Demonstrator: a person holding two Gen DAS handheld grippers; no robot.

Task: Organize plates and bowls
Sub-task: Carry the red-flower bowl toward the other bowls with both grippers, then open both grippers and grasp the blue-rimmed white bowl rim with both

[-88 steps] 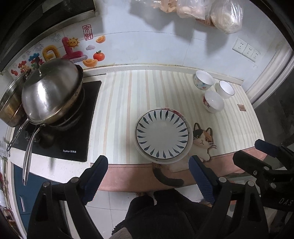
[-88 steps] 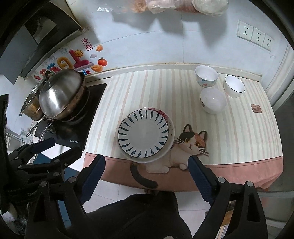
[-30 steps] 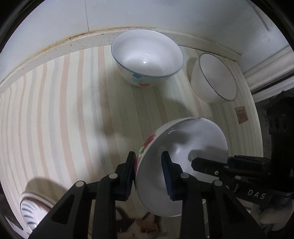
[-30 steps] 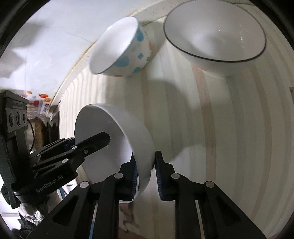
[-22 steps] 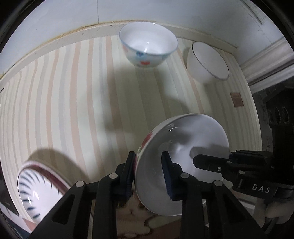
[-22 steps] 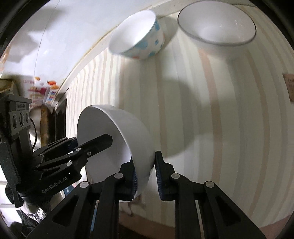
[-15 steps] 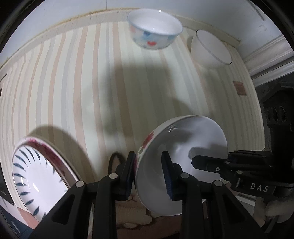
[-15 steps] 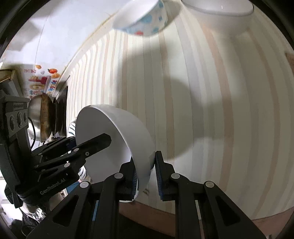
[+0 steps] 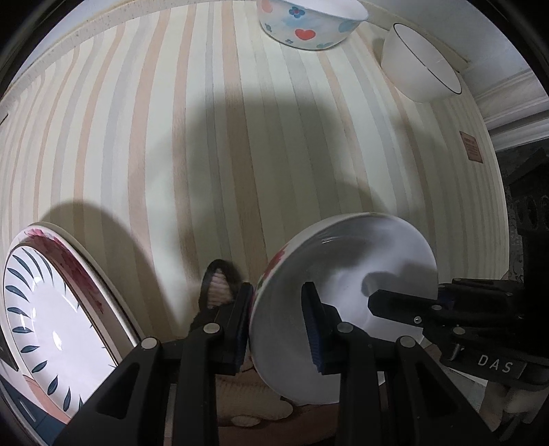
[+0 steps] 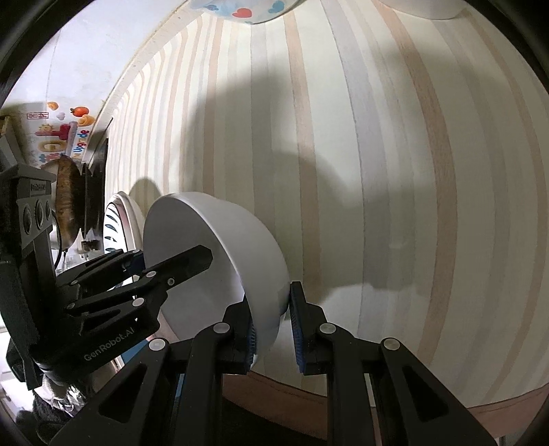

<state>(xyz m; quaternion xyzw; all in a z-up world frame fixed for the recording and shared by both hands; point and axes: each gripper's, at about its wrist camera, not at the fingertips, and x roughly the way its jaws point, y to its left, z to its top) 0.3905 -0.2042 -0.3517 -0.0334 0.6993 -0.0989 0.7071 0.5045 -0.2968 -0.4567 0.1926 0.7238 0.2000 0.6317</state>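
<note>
Striped pastel countertop (image 9: 206, 120) lies below, where a white floral-sided ceramic bowl (image 9: 343, 291) is clamped at opposite rims by the left gripper (image 9: 278, 326) and right gripper (image 10: 271, 322). A blue-leaf patterned plate stack (image 9: 44, 308) lies leftward, nearer the left gripper.

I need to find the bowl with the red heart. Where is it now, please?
The heart bowl stands on the striped counter at the top of the left wrist view, just left of the plain white bowl, near the back wall.

Black hand-held gripper (image 9: 278, 322) frames, silver screws, blue ribbed pads (image 9: 313, 331), white "DAS" and "GenRobot.AI" lettering.
</note>
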